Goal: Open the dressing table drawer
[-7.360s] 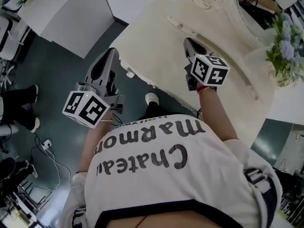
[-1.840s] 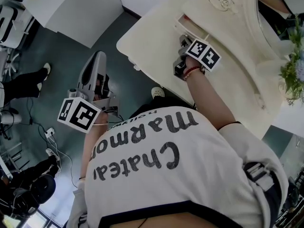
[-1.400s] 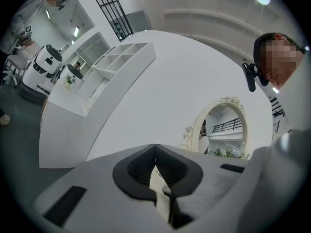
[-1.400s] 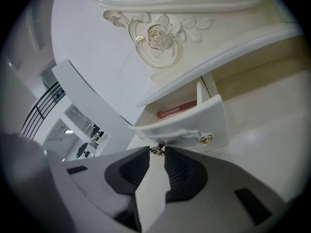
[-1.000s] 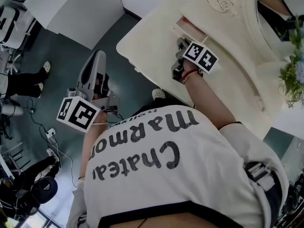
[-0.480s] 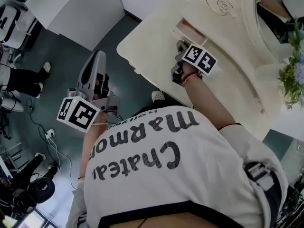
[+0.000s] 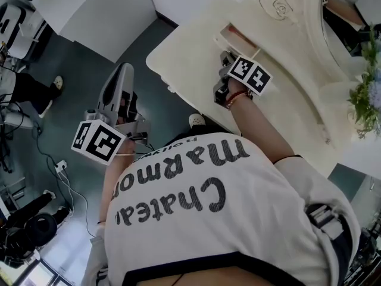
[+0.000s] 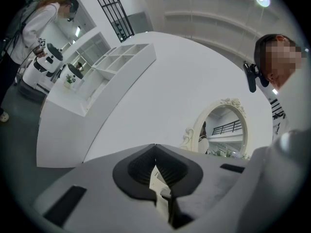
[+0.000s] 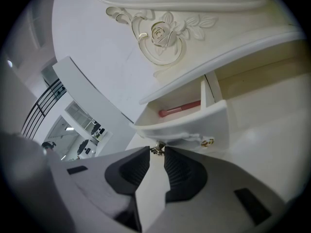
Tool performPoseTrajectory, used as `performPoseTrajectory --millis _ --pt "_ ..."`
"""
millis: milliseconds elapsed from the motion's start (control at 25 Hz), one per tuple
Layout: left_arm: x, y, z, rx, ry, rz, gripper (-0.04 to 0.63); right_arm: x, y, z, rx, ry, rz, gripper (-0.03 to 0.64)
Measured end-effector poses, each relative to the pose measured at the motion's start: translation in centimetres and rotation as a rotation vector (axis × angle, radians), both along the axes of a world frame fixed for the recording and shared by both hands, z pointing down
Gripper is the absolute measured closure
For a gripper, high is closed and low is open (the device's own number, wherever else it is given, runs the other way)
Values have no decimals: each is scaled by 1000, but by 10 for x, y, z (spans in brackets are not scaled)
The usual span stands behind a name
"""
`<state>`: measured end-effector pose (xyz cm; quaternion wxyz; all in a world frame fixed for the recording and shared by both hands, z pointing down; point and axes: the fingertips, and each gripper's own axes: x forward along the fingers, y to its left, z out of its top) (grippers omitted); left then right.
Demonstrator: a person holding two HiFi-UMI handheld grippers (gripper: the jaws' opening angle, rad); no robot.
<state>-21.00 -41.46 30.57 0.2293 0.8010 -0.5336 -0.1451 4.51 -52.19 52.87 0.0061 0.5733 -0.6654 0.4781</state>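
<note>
Right gripper (image 7: 225, 59) sits at the part-open drawer (image 7: 237, 36) on the bench (image 7: 190, 49) in the head view. Left gripper view: left gripper (image 8: 155, 148) closed, empty. Right gripper view: jaws pinch the knob (image 9: 157, 149); pull straight outward, level, without twisting.

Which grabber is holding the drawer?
The right gripper: its jaws pinch the drawer knob. The left gripper is shut, away from the dressing table.
</note>
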Motion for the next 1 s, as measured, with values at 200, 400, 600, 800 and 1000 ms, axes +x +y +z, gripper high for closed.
performPoseTrajectory --millis 200,400,600,800,1000 --pt "2 -2 0 2 7 6 572 1 2 0 -8 -8 8 512" --pt "2 -1 -1 5 9 10 572 -1 3 1 -12 -4 1 512" --pt "1 2 -3 11 9 10 572 -2 5 0 -19 -5 -3 512" --pt "-4 5 -4 14 10 1 572 -3 6 1 -20 4 3 512" --pt "-7 9 -4 12 16 -4 572 -3 7 0 -16 7 5 511"
